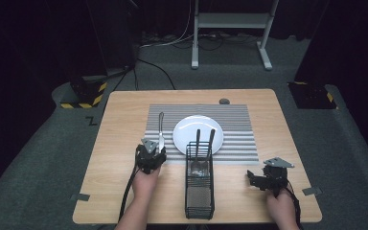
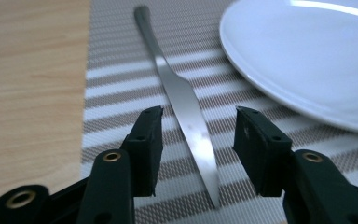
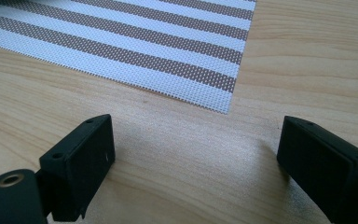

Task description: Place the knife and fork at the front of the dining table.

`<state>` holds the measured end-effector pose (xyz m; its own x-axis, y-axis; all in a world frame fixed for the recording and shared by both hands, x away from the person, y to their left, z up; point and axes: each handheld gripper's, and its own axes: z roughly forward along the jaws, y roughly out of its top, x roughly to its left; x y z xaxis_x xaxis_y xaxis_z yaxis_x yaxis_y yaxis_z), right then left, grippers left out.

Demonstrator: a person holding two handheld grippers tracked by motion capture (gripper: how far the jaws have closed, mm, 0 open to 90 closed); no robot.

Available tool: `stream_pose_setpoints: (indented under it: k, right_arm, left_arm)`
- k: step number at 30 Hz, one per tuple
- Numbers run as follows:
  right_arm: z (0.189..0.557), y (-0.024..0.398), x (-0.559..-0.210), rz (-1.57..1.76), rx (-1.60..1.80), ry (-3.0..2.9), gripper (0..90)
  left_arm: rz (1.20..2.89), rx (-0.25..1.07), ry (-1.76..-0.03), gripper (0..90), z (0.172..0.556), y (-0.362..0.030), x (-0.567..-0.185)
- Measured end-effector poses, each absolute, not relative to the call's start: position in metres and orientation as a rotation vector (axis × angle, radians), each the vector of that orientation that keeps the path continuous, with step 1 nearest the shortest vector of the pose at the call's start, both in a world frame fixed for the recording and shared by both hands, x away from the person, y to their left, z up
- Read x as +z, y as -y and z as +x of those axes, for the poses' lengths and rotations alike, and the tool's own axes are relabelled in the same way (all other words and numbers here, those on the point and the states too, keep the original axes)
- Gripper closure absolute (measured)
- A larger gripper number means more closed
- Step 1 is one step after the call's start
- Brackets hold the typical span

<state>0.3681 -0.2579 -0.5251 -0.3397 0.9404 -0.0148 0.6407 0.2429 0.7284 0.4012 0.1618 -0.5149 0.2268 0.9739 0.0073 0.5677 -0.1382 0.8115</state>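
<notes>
A silver table knife lies on the striped placemat, just left of the white plate. My left gripper sits low at the knife's near end. In the left gripper view its jaws stand apart on either side of the knife blade, with a gap on each side, and the plate rises at the right. My right gripper rests at the table's front right. Its jaws are wide open over bare wood, near the placemat corner.
A black wire caddy stands at the front middle between my hands, with two dark utensil handles leaning over the plate's near rim. A small dark round object lies at the table's far edge. Grey tape patches mark the front corners.
</notes>
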Motion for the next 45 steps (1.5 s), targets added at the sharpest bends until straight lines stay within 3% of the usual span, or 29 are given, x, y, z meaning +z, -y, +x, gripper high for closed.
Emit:
stream_pose_setpoints:
  k: [4, 11, 14, 18, 22, 27, 39, 45]
  right_arm:
    - [0.368, 0.258, -0.525, 1.442, 0.881, -2.068, 10.8]
    - [0.368, 0.258, -0.525, 1.442, 0.881, -2.068, 10.8]
    - [0.368, 0.258, -0.525, 1.441, 0.881, -2.068, 10.8]
    - [0.368, 0.258, -0.525, 1.441, 0.881, -2.068, 10.9]
    - [0.368, 0.258, -0.525, 1.441, 0.881, -2.068, 10.8]
    - [0.368, 0.258, -0.525, 1.44, 0.882, -2.07, 10.8]
    - [0.367, 0.257, -0.525, 1.42, 0.89, -2.09, 11.0]
    - [0.364, 0.256, -0.524, 1.385, 0.9, -2.105, 13.7]
  left_arm:
    - [1.892, 0.669, -1.457, 58.9, 0.406, -0.156, -0.523]
    - [1.854, 0.68, -1.482, 75.7, 0.404, -0.159, -0.524]
    - [1.845, 0.684, -1.488, 76.6, 0.403, -0.16, -0.525]
    - [1.815, 0.665, -1.499, 70.7, 0.4, -0.164, -0.524]
    - [1.82, 0.715, -1.444, 50.2, 0.388, -0.166, -0.518]
    - [1.83, 0.76, -1.395, 35.1, 0.368, -0.175, -0.512]
    - [1.908, 0.748, -1.454, 15.0, 0.321, -0.224, -0.524]
    - [1.885, 0.725, -1.524, 14.7, 0.317, -0.233, -0.528]
